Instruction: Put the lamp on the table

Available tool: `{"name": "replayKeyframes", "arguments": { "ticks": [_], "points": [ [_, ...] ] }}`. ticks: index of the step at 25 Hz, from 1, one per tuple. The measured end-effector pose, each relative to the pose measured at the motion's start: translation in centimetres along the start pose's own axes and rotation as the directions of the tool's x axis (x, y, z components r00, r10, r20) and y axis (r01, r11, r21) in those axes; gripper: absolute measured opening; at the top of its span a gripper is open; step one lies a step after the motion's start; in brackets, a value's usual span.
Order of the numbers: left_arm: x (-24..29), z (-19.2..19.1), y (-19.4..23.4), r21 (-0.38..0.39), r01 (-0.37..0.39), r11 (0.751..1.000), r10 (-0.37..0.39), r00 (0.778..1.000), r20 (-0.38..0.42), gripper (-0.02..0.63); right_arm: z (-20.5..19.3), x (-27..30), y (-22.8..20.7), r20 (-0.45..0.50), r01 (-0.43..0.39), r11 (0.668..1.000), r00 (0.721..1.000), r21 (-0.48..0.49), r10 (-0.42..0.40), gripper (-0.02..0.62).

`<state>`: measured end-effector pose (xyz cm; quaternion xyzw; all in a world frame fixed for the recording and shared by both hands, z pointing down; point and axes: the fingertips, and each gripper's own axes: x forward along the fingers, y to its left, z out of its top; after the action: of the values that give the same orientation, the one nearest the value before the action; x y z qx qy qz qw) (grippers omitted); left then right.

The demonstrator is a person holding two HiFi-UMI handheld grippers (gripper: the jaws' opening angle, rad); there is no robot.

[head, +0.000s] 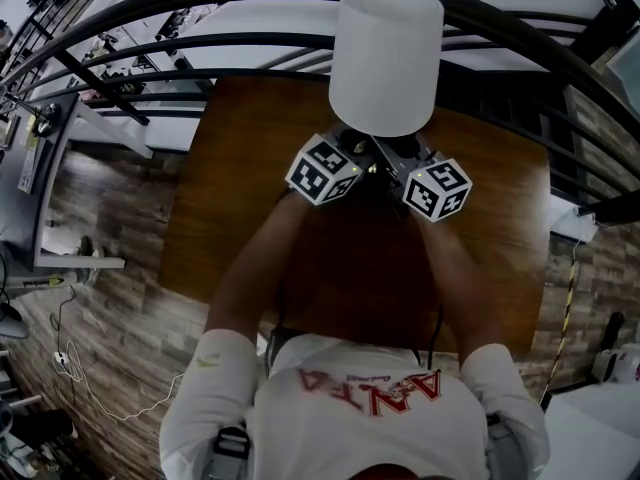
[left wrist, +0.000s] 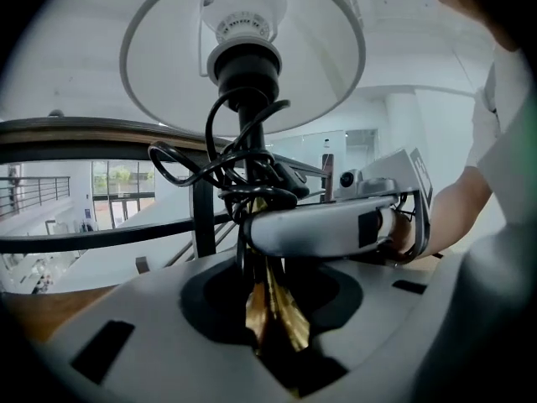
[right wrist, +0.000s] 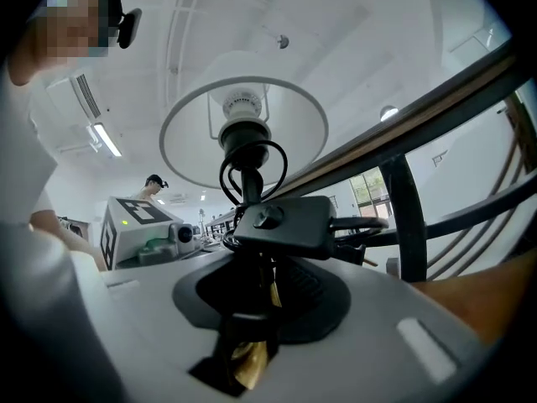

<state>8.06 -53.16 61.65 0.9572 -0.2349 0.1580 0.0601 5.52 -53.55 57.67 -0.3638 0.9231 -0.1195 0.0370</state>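
Judged to be at the carry-and-lower step. Holds the white drum-shaded lamp with a black stem [head: 385,58] upright above the brown wooden worktop [head: 230,218], toward its far edge and close by the dark metal railing [head: 200,43]. Cannot confirm contact between base and worktop; treated as not yet set down.

Grips with the left gripper [left wrist: 268,305], jaws drawn in to a narrow gap and pressed on a brass-coloured piece [left wrist: 289,330] low on the lamp. Grips likewise with the right gripper [right wrist: 247,334] from the opposite side, jaws closed on the same brass-coloured part. Carries the lamp by both together, meeting just beneath the shade in the head view.

Next move judged to call for a matched, level descent of both hands until the base sits flat, keeping the stem plumb and clear of the railing. Then calls for easing both pairs of jaws apart only once the lamp stands by itself. Worth minding the coiled black cord [left wrist: 226,162] bundled round the stem: likely to snag or drop loose on release.

Cannot see the base of the lamp: covered in the head view by shade, grippers and the person's arms [head: 250,268], and cut off in both gripper views. Cannot tell whether the brass-coloured piece belongs to stem or base fitting. Cannot identify the black box with a round knob [right wrist: 285,221] on the cord, switch or plug. Cannot read the height above the worktop
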Motion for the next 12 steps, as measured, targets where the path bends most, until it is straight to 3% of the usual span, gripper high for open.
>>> {"name": "replayKeyframes", "arguments": {
  "ticks": [12],
  "points": [
    [0.4,-2.4,-1.4,0.088,0.013,0.996,-0.011,1.0,-0.026,0.114,-2.7,-1.2,0.4,-0.003,0.011,0.999,1.0,-0.038,-0.011,0.095]
  ]
}}
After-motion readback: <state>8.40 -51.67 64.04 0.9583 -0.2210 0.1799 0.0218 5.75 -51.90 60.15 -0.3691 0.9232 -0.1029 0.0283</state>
